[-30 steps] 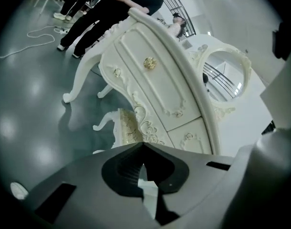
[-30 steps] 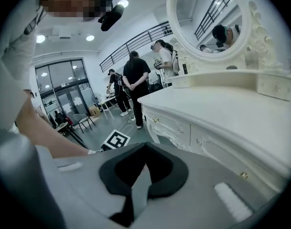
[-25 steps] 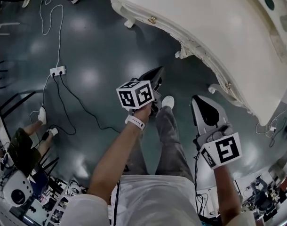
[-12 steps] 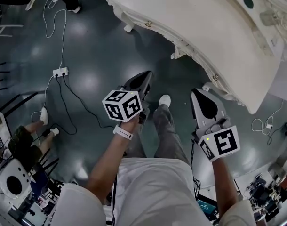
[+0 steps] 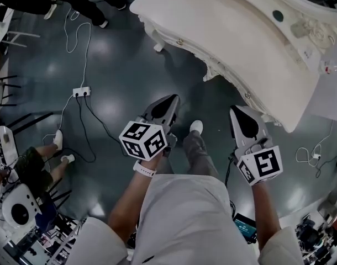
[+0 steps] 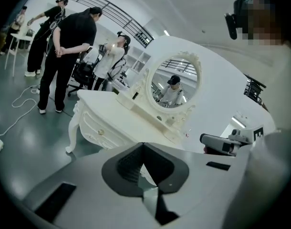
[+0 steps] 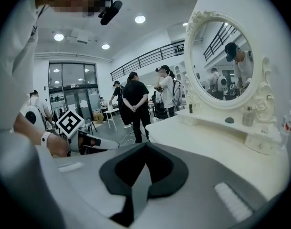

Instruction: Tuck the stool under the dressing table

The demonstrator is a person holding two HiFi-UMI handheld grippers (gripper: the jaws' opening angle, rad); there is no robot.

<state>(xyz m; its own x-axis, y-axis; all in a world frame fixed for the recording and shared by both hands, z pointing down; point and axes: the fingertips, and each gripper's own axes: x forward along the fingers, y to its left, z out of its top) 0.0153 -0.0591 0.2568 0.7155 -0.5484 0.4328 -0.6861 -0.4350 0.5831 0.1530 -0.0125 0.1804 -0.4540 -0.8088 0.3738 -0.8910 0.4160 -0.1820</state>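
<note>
Head view, left gripper: grey two-jaw left gripper (image 5: 169,101) held out over the dark glossy floor (image 5: 119,70); nothing at its tips.
Head view, right gripper: matching right gripper (image 5: 237,110) beside it, with the person's shoe between the two; also empty.
Head view, table: white carved dressing table (image 5: 229,35) lies ahead and to the right of both tips; its front edge is nearer the right gripper.
Head view, stool: not visible; the space under the table top is hidden from above, so I cannot tell whether it is already there.
Left gripper view, jaws: pressed together, tip to tip, nothing between them.
Left gripper view, scene: the table's curved white leg (image 6: 71,132) and oval white-framed mirror (image 6: 174,82) are ahead of the tips; no stool beside that leg.
Right gripper view, jaws: tips meet, gripping nothing.
Right gripper view, scene: the table top runs off to the right of the tips, small toiletries under the mirror; bystanders stand beyond.
Step in hand, judged: either the push is finished or the stool must first be found.
Doing it well: look under the front edge before anything else; if the stool sticks out, push low and square between the legs; keep the closed tips off the carved edge; mind the white power strip (image 5: 82,91) far left of the left gripper.
</note>
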